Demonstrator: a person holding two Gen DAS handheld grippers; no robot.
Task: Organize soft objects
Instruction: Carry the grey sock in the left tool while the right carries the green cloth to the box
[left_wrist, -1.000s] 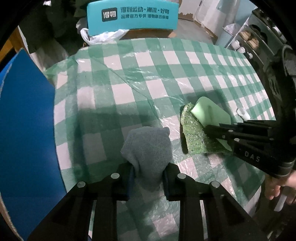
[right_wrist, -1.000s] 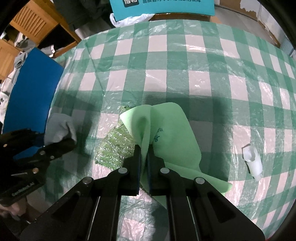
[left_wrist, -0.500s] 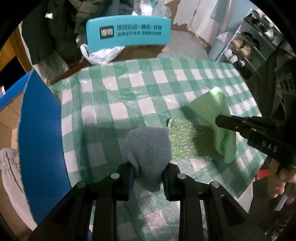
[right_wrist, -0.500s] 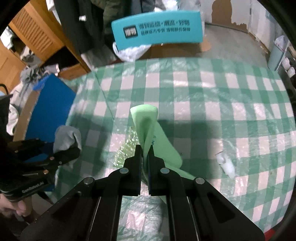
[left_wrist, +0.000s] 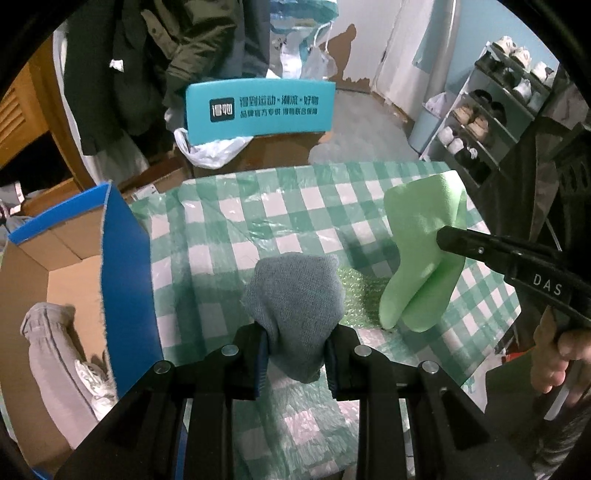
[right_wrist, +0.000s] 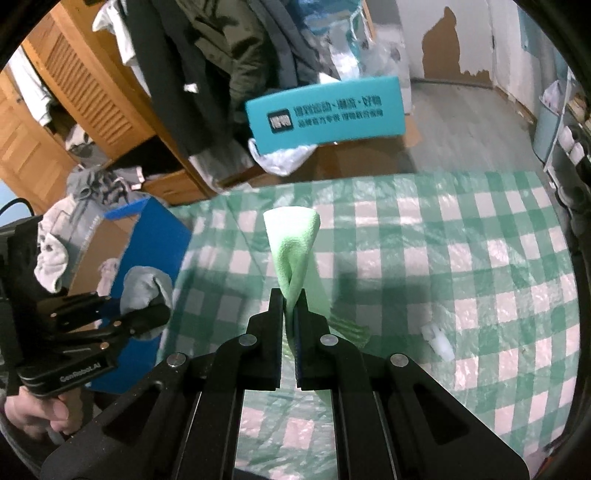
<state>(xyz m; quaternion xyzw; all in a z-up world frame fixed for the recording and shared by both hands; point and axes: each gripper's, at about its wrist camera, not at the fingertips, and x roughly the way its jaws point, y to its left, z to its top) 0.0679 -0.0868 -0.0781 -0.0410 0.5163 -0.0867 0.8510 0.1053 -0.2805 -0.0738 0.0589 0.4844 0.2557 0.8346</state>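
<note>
My left hand-held gripper (left_wrist: 295, 354) is clamped on the grey cloth (left_wrist: 295, 299), which bulges above the bench (left_wrist: 229, 229) beside the blue box (left_wrist: 125, 266). My right hand-held gripper (right_wrist: 293, 314) pinches the green sheet (right_wrist: 293, 243). I judge that thin pinch could slip and drop the sheet onto the bubble wrap (left_wrist: 364, 291).

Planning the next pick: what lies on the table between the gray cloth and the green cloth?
A green bubble-wrap piece, seen in the left wrist view.

A green-checked table (right_wrist: 461, 236) carries green bubble wrap (left_wrist: 364, 295) and a small white plastic piece (right_wrist: 439, 341).
</note>
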